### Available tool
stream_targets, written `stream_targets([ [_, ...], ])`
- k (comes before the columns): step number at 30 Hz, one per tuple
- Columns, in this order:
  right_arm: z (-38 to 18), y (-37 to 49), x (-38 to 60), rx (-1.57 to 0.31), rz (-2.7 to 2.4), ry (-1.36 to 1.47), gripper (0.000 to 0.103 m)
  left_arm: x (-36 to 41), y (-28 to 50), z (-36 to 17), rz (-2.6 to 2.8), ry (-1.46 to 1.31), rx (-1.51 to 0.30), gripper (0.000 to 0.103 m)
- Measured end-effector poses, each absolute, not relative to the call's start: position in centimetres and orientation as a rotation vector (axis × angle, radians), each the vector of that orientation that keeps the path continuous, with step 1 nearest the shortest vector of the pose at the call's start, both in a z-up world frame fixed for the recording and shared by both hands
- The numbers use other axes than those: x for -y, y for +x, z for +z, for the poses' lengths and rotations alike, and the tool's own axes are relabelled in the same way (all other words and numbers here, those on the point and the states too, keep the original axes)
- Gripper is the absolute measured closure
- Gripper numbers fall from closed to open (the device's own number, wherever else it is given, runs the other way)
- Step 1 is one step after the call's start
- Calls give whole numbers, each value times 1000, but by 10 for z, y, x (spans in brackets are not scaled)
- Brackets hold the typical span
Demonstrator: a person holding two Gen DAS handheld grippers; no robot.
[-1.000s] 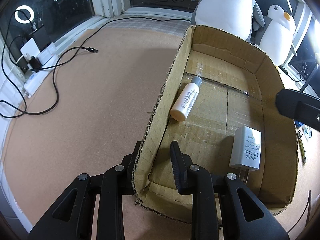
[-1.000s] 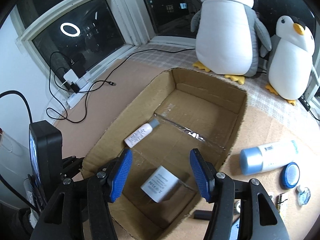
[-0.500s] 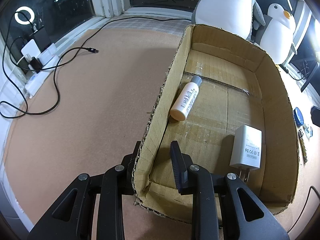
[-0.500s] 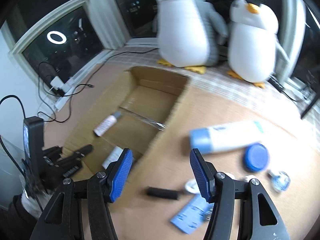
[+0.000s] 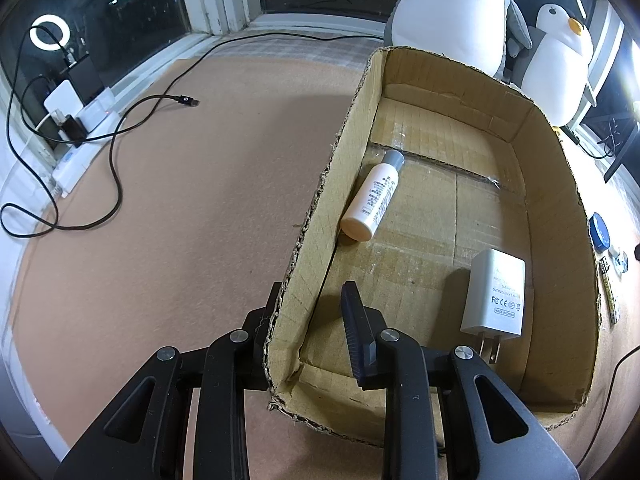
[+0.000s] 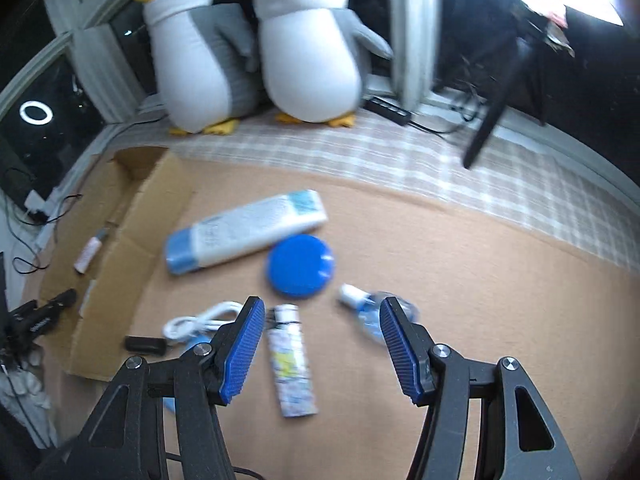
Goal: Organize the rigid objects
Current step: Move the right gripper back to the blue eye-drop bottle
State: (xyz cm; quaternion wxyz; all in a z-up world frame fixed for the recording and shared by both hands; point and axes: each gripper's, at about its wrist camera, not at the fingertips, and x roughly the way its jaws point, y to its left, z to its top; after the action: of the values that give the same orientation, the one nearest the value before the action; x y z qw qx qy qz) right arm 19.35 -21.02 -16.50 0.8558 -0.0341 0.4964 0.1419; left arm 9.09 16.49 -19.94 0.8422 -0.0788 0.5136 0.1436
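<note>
My left gripper [image 5: 316,312] straddles the near left wall of the cardboard box [image 5: 560,184], one finger outside and one inside, and seems to hold that wall. In the box lie a small white bottle [image 5: 372,196] and a white charger [image 5: 494,294]. My right gripper [image 6: 322,344] is open and empty above loose items on the cork mat: a white lighter [image 6: 290,356], a blue round lid [image 6: 300,264], a white and blue tube [image 6: 244,236], a small clear spray bottle [image 6: 372,308], a white cable [image 6: 200,320] and a black stick [image 6: 144,344]. The box [image 6: 124,240] lies to their left.
Two plush penguins [image 6: 304,44] stand at the back on a checked cloth [image 6: 400,152]. A black cable [image 5: 116,152] and a power strip [image 5: 76,120] lie left of the box. A black stand leg [image 6: 492,116] leans at the back right.
My right gripper has swung from over the box to the right and now hangs over the loose items. The left gripper and box have not moved.
</note>
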Motion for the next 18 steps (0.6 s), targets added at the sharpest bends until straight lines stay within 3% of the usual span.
stream_targets([
  [18,-198,217,222,-1071,286,-222,48,-161,94,-199,322,-147,-1097,76],
])
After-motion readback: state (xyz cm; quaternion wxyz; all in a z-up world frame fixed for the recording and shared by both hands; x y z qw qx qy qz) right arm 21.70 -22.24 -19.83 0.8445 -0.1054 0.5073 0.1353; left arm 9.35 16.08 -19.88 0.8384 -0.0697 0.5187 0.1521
